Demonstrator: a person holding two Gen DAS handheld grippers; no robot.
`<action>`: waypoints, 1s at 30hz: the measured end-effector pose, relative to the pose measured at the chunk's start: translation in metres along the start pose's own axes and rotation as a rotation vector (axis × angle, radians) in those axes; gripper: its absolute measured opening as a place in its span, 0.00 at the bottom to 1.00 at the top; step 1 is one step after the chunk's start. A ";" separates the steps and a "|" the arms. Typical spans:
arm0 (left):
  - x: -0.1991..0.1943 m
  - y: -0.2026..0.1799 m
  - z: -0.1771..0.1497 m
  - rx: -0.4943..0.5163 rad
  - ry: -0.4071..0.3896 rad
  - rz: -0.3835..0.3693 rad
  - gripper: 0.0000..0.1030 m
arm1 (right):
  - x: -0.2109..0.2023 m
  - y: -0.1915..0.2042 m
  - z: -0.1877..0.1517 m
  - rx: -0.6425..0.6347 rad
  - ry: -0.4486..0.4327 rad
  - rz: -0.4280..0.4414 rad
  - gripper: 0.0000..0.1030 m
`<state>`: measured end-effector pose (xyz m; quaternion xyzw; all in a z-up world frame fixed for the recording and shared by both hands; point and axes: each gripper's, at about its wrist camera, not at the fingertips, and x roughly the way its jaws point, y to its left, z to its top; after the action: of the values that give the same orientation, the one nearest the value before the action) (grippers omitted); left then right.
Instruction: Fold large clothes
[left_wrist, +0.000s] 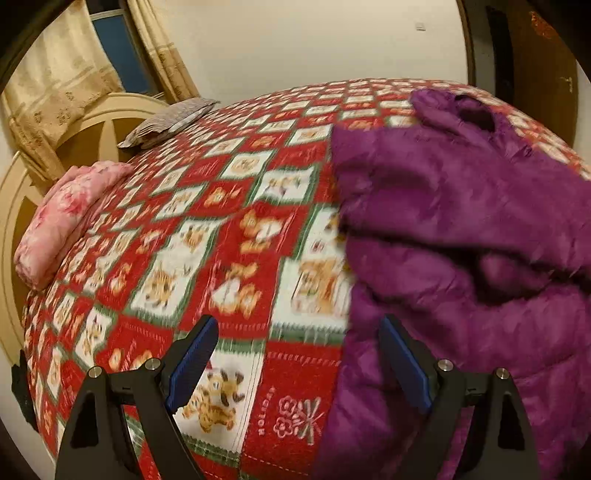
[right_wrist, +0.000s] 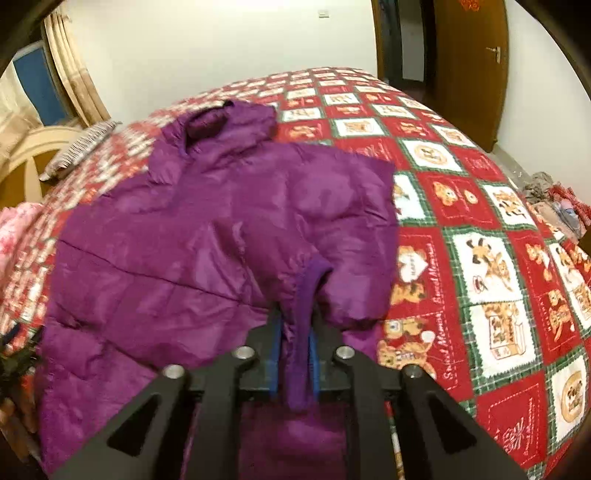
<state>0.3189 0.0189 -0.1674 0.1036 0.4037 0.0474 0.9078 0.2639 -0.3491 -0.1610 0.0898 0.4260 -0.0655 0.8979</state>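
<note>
- Nearest the right wrist camera, a dark purple cuff (right_wrist: 301, 332) is pinched between the pressed-together fingers of the right gripper (right_wrist: 295, 341), presumably so the sleeve can be carried across the body.
- The purple jacket (right_wrist: 221, 236) is spread on the bedspread (right_wrist: 480, 206), hood towards the wall.
- The left gripper (left_wrist: 295, 354) is held spread and empty, just beside the jacket's edge.
- The jacket's near hem is cut off, and motion blur hides the seams.
</note>
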 end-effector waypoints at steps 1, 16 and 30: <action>-0.007 0.000 0.009 0.004 -0.020 -0.002 0.86 | -0.005 -0.005 0.000 0.019 -0.029 -0.024 0.49; 0.070 -0.076 0.089 0.003 -0.036 -0.017 0.86 | 0.014 0.057 0.031 -0.059 -0.097 -0.004 0.46; 0.088 -0.086 0.075 -0.011 -0.026 -0.023 0.90 | 0.048 0.043 0.010 -0.058 -0.087 -0.039 0.37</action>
<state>0.4337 -0.0610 -0.2013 0.0944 0.3928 0.0376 0.9140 0.3097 -0.3112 -0.1877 0.0525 0.3900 -0.0743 0.9163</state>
